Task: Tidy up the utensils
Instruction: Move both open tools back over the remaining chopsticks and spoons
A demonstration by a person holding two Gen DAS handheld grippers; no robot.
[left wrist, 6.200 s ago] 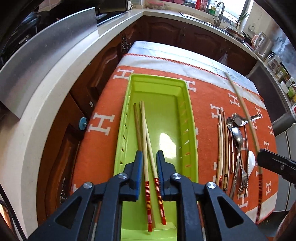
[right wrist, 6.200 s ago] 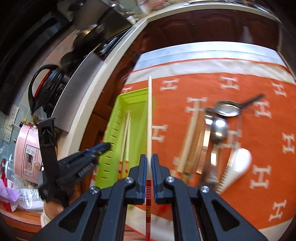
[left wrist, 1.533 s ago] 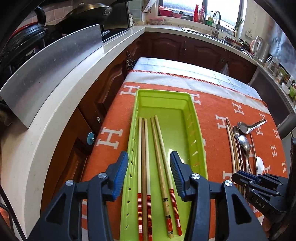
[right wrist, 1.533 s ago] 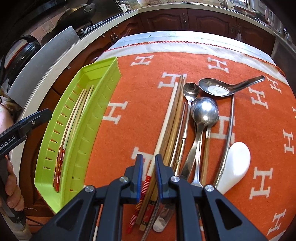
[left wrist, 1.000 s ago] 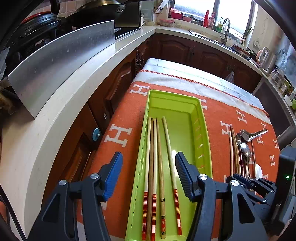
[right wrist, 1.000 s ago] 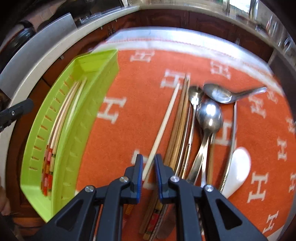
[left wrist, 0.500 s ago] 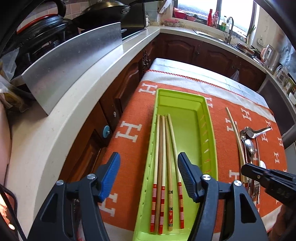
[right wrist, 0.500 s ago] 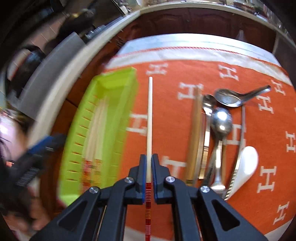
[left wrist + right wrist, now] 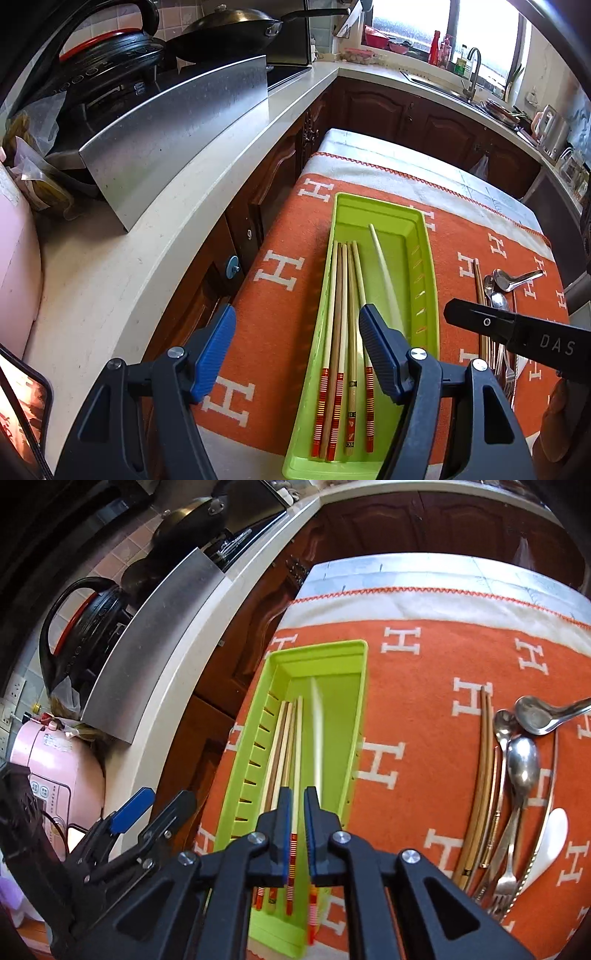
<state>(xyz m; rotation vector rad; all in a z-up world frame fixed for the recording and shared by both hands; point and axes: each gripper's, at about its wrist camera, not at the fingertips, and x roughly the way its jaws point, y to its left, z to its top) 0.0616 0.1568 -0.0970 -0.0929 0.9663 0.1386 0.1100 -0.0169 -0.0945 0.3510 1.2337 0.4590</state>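
Note:
A lime-green tray [image 9: 376, 199] lies lengthwise on the orange cloth with several red-banded chopsticks [image 9: 341, 314] side by side in it. One more pale chopstick [image 9: 384, 273] slants over the tray's right half. It shows blurred [image 9: 317, 731] just right of my right gripper [image 9: 298, 823] and is not between the pads. That gripper's jaws stand a narrow slit apart with nothing in them, above the tray's near end. My left gripper [image 9: 297, 343] stands wide open over the tray's near left edge, holding nothing. On the cloth to the right lie brown chopsticks [image 9: 484, 768], metal spoons [image 9: 522, 760], a fork [image 9: 506, 882] and a white spoon [image 9: 552, 845].
The orange cloth [image 9: 280, 306] covers a small table beside a pale counter [image 9: 155, 236]. On the counter are a steel panel [image 9: 177, 129], a pink appliance [image 9: 55, 775] and a black pan. A phone [image 9: 22, 406] sits at the lower left. A hand [image 9: 561, 406] shows under the right gripper.
The right gripper swung left from the utensil pile to above the tray with one chopstick, and that chopstick is now out of its pads. The left gripper's jaws spread a little wider.

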